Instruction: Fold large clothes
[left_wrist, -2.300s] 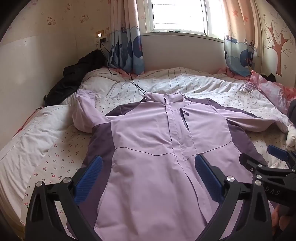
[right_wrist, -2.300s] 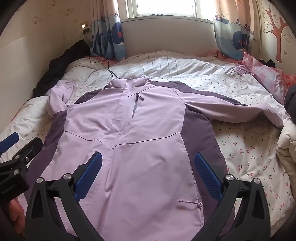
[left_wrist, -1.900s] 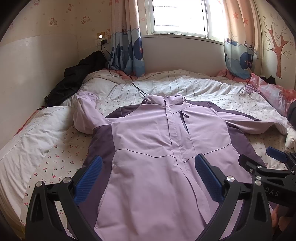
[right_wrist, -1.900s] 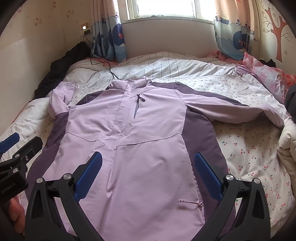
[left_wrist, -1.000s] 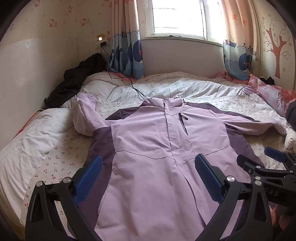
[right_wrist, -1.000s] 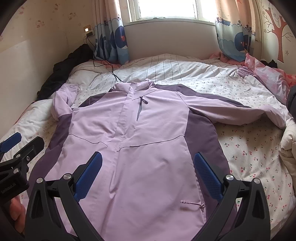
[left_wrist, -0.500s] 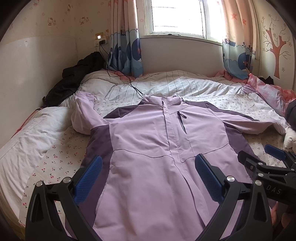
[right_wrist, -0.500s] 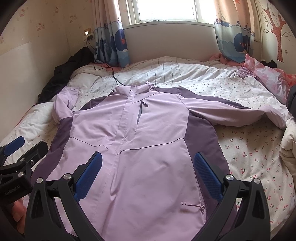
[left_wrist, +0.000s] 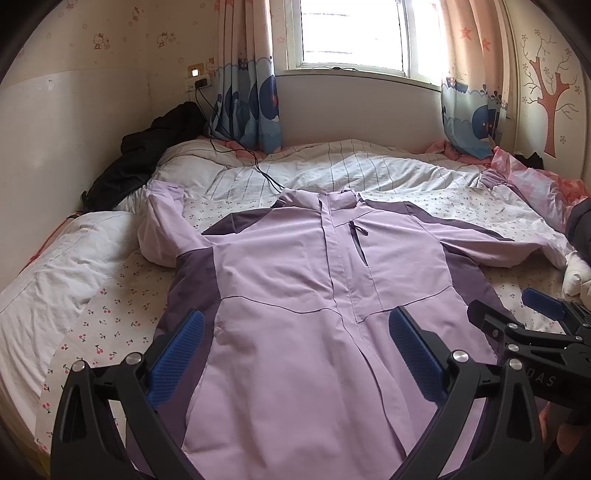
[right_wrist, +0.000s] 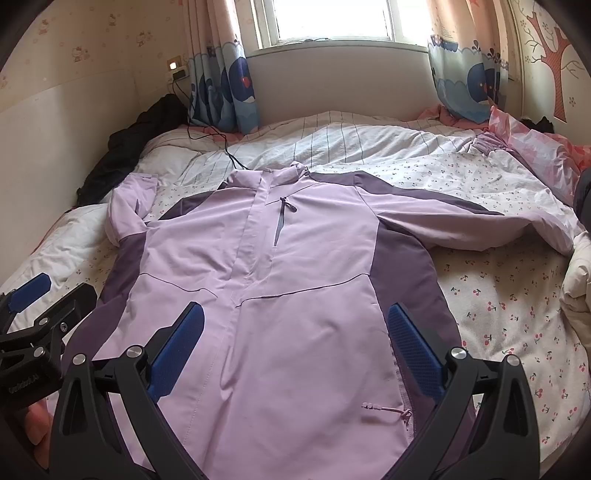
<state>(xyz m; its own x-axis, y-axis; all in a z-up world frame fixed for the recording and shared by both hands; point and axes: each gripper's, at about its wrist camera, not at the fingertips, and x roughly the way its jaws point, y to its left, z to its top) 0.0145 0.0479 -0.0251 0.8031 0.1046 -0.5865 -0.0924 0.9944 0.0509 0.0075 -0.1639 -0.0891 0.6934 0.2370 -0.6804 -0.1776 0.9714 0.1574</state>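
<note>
One jacket lies face up and spread flat on the bed, collar toward the window, hem nearest us, nothing folded yet. We judge the step in hand to be the first fold, so we should take a sleeve near its cuff, or the side seam at hem and shoulder together, and carry it across the front placket in one flat sweep, keeping the fabric low so it does not balloon. Our left gripper hangs over the lower front, spread wide with nothing between its pads; our right gripper does the same, wide apart and empty. Each shows at the edge of the other's view.

Smooth lilac shell cloth with darker purple side and shoulder panels, a stand collar, a chest zip and a hem drawcord: it looks slick and lightly padded, likely to slide. Its left sleeve bunches up against a pillow. Cherry-print sheet beneath, striped quilt beyond, dark garment in the corner, cartoon curtains.
</note>
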